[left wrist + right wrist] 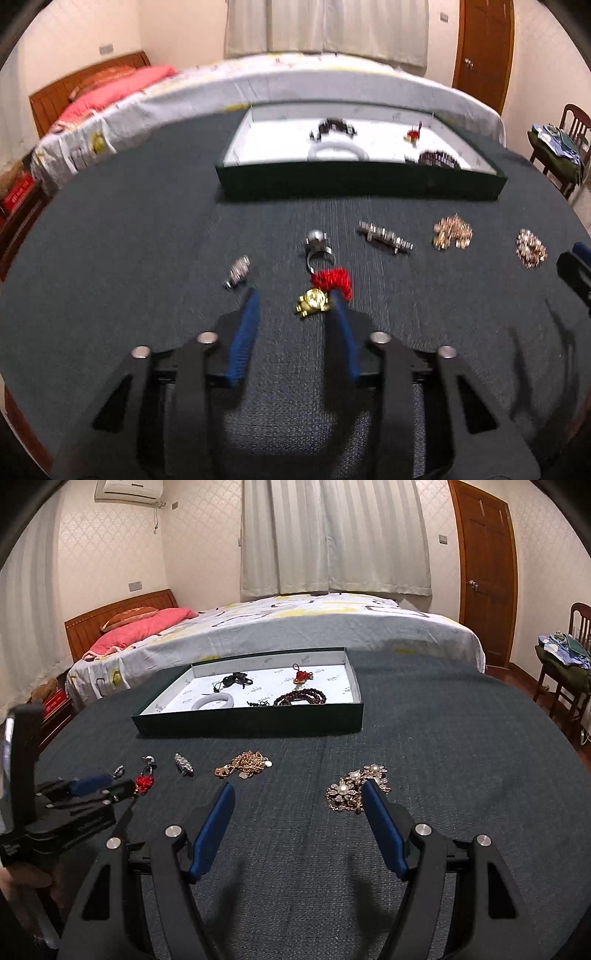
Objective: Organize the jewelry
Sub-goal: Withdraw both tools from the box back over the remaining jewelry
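Dark cloth covers my table, tray (251, 723) at the far side. My left gripper (295, 299) brackets the gold-and-red charm (321, 293), fingers not yet pinching. Right gripper (297, 794) hovers spread beside the pearl brooch (354, 786). Next: finish closing, lift trayward.

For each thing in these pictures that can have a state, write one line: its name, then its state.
Tray: open-topped, partly filled.
White bangle: lying flat in the tray.
Dark bead string: coiled in the tray.
Red and gold charm: on the cloth, between the left fingers.
Left hand-held gripper: open around the charm.
Right hand-held gripper: open, empty.
Pearl brooch: on the cloth, at the right fingertip.
Door: shut.
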A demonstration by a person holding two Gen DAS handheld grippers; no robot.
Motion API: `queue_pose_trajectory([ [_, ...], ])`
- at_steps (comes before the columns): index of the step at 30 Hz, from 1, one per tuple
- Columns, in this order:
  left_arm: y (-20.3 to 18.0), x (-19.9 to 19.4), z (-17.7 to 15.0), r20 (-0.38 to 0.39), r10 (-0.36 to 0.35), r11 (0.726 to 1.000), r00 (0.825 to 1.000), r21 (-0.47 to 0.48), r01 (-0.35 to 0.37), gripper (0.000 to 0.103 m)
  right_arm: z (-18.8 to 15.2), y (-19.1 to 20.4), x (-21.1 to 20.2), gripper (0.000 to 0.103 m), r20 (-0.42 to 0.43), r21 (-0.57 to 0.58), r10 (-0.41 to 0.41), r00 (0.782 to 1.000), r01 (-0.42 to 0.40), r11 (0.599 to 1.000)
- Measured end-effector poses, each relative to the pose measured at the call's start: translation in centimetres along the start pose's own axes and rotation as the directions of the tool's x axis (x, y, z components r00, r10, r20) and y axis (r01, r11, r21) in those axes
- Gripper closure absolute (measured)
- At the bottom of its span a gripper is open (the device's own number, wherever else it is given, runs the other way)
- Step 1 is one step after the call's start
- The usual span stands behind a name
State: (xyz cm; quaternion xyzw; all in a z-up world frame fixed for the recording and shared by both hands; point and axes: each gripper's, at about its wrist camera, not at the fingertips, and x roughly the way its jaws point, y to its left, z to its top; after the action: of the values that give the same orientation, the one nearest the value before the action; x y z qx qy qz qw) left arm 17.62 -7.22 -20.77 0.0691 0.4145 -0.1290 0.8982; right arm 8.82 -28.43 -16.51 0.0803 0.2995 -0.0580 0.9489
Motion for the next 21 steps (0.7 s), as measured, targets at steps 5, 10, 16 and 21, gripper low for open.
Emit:
queue_pose_trajectory([
  [5, 0.8, -0.1, -0.2, 0.001, 0.002, 1.000, 1.000, -0.014, -0.002, 0.075, -0.2, -0.1, 0.0, 0.034, -0.004, 0.009, 0.003, 1.000, -0.003, 1.000],
  [10, 1.3, -0.2, 0.1, 0.012, -0.015, 0.999, 1.000, -0.044, 0.015, 0.073, -0.2, 0.0, 0.0, 0.034, -0.004, 0.010, 0.007, 1.000, -0.007, 1.000],
  [16, 1.0, 0.5, 0.5, -0.004, -0.035, 0.998, 0.999, -0.044, 0.035, 0.050, -0.3, 0.1, 0.2, 0.034, -0.014, 0.008, 0.005, 1.000, -0.005, 1.000],
  [21, 0.9, 0.6, 0.7, -0.009, -0.037, 0.999, 0.999, -0.030, 0.037, 0.054, -0.4, 0.1, 0.4, 0.034, -0.021, 0.009, 0.008, 1.000, -0.008, 1.000],
])
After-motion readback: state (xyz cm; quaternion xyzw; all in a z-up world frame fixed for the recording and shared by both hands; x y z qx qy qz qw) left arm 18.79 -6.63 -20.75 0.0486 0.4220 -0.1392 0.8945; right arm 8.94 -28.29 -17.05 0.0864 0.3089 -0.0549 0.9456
